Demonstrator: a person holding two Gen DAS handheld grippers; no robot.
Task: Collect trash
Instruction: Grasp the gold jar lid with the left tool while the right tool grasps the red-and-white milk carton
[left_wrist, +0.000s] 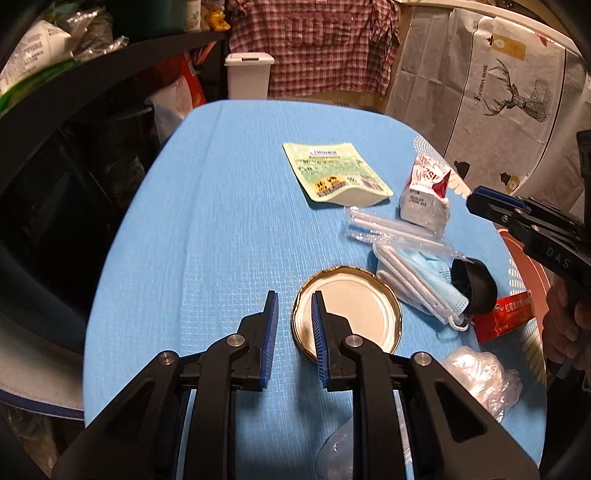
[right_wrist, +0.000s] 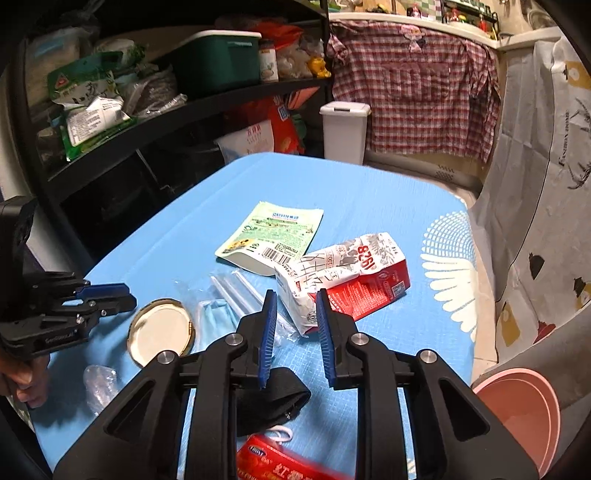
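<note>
Left gripper (left_wrist: 294, 309) slightly parted, empty, at rim of gold lid (left_wrist: 347, 313) | right gripper (right_wrist: 294, 309) slightly parted, empty, above milk carton (right_wrist: 343, 277) | trash scattered on blue table (left_wrist: 207, 206); green pouch (left_wrist: 334, 172) farther back

Table (left_wrist: 221, 184) under blue cloth. Beside gold jar lid (left_wrist: 347, 314): blue face mask (left_wrist: 417, 280), clear plastic wrap (left_wrist: 384, 229), black pouch (left_wrist: 476, 280). Beyond lid: green sachet (left_wrist: 332, 170), crushed milk carton (left_wrist: 424, 192).
</note>
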